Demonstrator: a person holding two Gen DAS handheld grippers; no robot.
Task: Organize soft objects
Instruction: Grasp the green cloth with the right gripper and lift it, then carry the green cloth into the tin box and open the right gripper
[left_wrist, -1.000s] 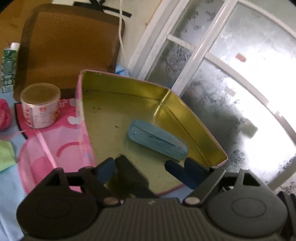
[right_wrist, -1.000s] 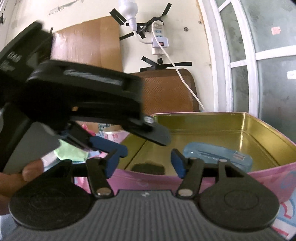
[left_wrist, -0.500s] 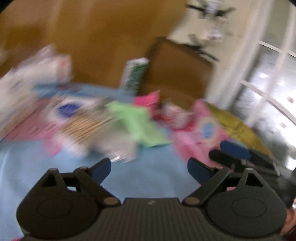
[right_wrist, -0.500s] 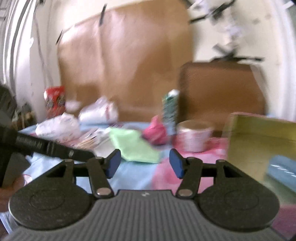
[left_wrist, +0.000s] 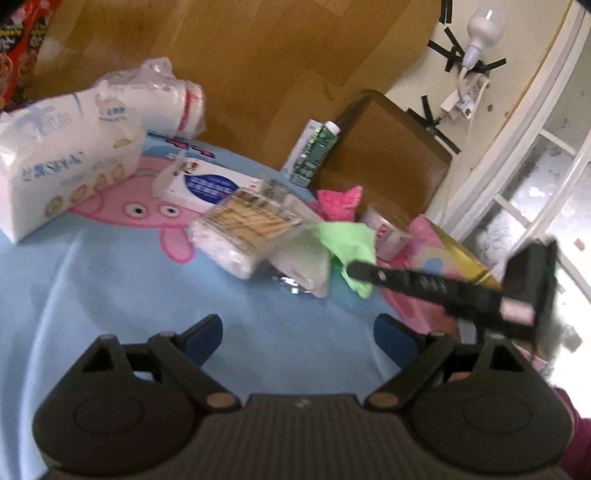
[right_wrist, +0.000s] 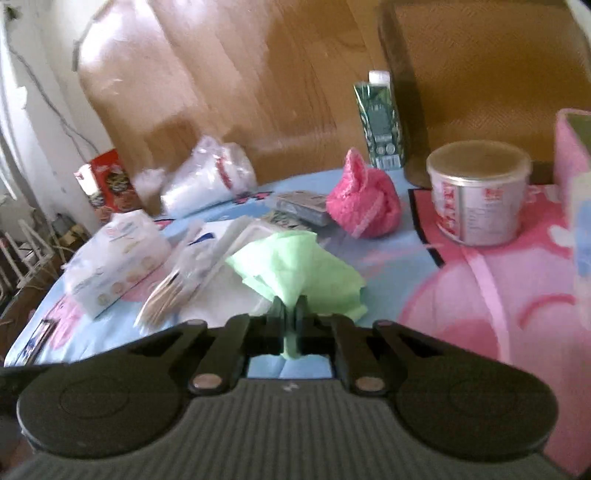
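Two grippers are mine, and only one is working. My right gripper (right_wrist: 291, 325) is pinched shut on a fold of the green cloth (right_wrist: 295, 266). I take it by the near edge so the rest trails free instead of bunching between the fingers. The cloth lies partly over a white pack (right_wrist: 236, 277) on the bench (right_wrist: 110, 332), so I expect it to drag as it lifts.

My left gripper (left_wrist: 297, 334) hangs spread wide and empty above bare blue covering, kept clear of the pile. In its view the cloth (left_wrist: 347, 240) sits at about one o'clock, with the right gripper (left_wrist: 356, 267) reaching in from three o'clock.

Beyond the cloth, at roughly one o'clock in the right view, the pink bundle (right_wrist: 364, 205) waits beside a lidded tub (right_wrist: 480, 194). The pink-walled tin (right_wrist: 570, 147) at three o'clock seems the likely destination.
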